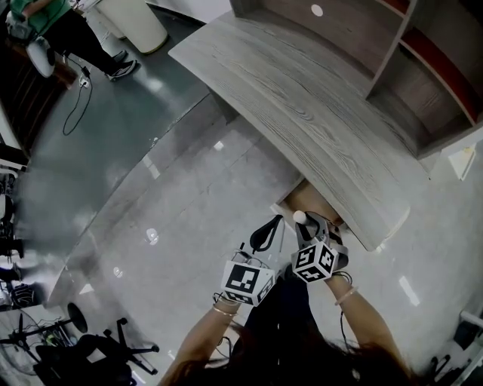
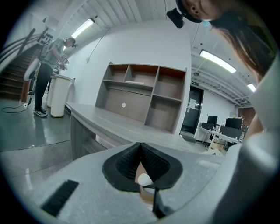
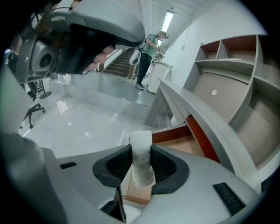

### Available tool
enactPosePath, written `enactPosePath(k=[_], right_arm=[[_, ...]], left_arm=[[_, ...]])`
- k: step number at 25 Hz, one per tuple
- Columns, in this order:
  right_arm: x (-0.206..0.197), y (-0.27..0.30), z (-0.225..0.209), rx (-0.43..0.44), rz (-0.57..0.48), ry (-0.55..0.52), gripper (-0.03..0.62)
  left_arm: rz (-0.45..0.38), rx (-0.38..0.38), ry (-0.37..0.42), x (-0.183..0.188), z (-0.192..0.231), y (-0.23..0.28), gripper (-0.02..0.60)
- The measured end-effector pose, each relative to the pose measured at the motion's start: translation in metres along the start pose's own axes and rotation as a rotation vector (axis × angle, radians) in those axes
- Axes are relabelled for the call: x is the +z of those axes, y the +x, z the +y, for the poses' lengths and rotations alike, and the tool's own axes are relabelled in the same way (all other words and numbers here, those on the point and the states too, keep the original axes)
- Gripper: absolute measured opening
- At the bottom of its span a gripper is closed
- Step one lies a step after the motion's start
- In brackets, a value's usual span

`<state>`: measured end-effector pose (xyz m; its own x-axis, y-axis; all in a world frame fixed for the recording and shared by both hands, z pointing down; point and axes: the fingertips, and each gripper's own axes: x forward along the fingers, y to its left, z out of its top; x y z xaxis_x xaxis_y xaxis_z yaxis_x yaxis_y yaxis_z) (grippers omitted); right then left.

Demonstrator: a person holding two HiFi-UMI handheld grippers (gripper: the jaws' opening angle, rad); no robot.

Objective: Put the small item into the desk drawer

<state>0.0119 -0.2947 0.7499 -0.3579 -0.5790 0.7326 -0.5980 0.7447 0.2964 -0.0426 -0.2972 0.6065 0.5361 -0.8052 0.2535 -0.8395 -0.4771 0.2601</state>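
Observation:
A small white roll (image 3: 141,161) stands upright between the black pads of my right gripper (image 3: 141,168), which is shut on it. In the head view the white roll (image 1: 299,217) and right gripper (image 1: 303,226) hang over the open desk drawer (image 1: 308,198). The drawer's bare wooden bottom (image 3: 175,144) and red-brown side show just past the jaws. My left gripper (image 1: 266,231) is beside it on the left, in front of the drawer. Its pads meet at the tips, so the left gripper (image 2: 140,148) is shut with nothing in it.
The grey wood desk (image 1: 302,113) overhangs the drawer and carries a shelf unit (image 1: 423,53) at the back. A person (image 1: 68,34) stands far off by a white bin (image 1: 136,22). A chair base (image 1: 121,347) and cables lie on the glossy floor at lower left.

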Motion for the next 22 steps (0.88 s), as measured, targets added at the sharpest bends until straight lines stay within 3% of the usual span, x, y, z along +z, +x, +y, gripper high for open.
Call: enactPosePath(k=[22], right_arm=[[-0.039,0.065,0.021,0.069,0.175,-0.070,0.121]], left_arm=[[0.036,0.033,-0.090,-0.054,0.038,0.025,0.015]])
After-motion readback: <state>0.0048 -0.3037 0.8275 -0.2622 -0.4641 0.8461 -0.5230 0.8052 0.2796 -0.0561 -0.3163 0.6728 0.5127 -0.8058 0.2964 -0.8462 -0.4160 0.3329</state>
